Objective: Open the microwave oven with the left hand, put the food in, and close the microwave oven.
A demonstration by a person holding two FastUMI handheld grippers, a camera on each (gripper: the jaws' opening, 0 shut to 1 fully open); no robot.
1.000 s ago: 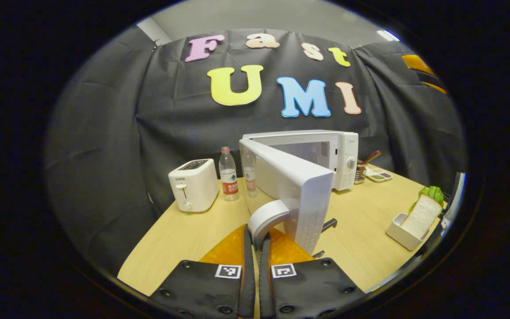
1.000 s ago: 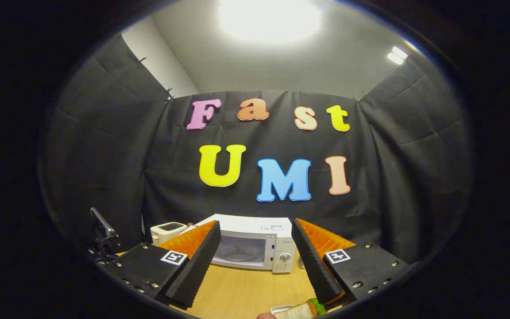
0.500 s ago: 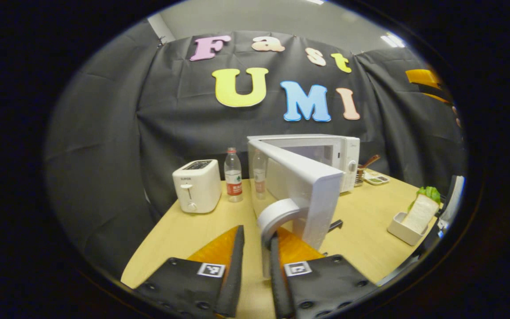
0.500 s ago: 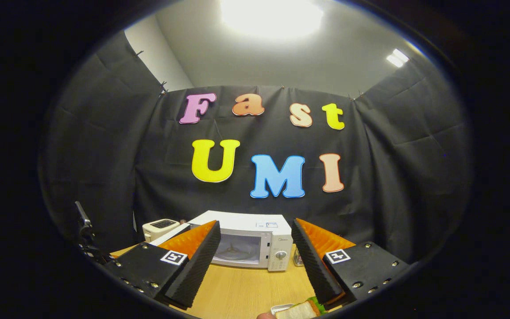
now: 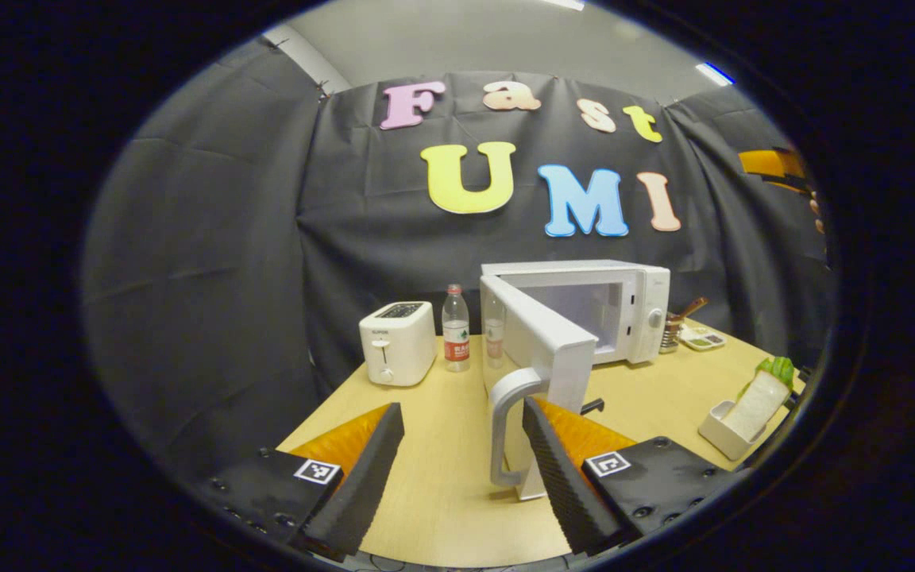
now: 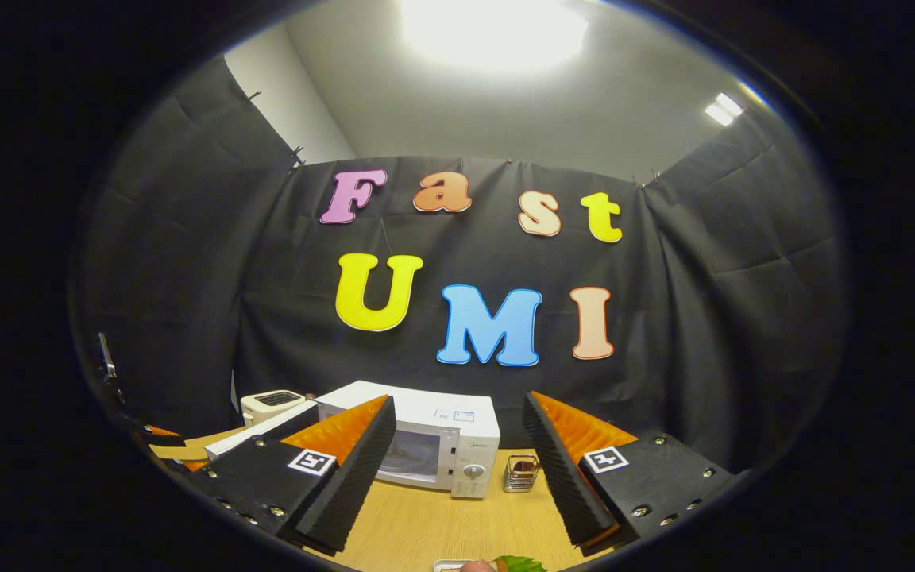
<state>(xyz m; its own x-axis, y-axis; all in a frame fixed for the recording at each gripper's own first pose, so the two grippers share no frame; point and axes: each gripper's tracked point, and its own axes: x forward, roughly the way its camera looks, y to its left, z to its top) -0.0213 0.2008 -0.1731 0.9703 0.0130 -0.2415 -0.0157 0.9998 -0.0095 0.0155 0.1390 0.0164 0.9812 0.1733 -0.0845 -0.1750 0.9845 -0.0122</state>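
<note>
the microwave (image 5: 612,306) stands at the far middle of the table (image 5: 442,477), and its door (image 5: 541,342) is swung wide toward the near side, hinged on the left, so the cavity (image 5: 584,306) shows open and looks bare. the door's handle (image 5: 505,429) sits between the left gripper (image 5: 461,461) fingers, nearer the right one, but the jaws stand wide apart and hold nothing; whether that finger brushes the handle i cannot tell. so the opening step looks done.

the food, a sandwich (image 5: 759,393) with green leaf on top, stands in a small white tray (image 5: 716,429) at the near right of the table, well apart from the microwave. it has not gone in yet. in the right gripper view only a bit of green leaf (image 6: 521,563) and tray rim peeks at the bottom edge, below the right gripper (image 6: 457,469), whose jaws are spread wide and empty, aimed toward the microwave (image 6: 434,445).

left to do, as i judge it: take up the sandwich, set it in the cavity, then shut the door. about a third of the way along.

outward from there: a bottle (image 5: 456,330) and a toaster (image 5: 398,342) stand left of the door, and a small rack (image 6: 519,473) and a dish (image 5: 702,339) stand right of the microwave.
</note>
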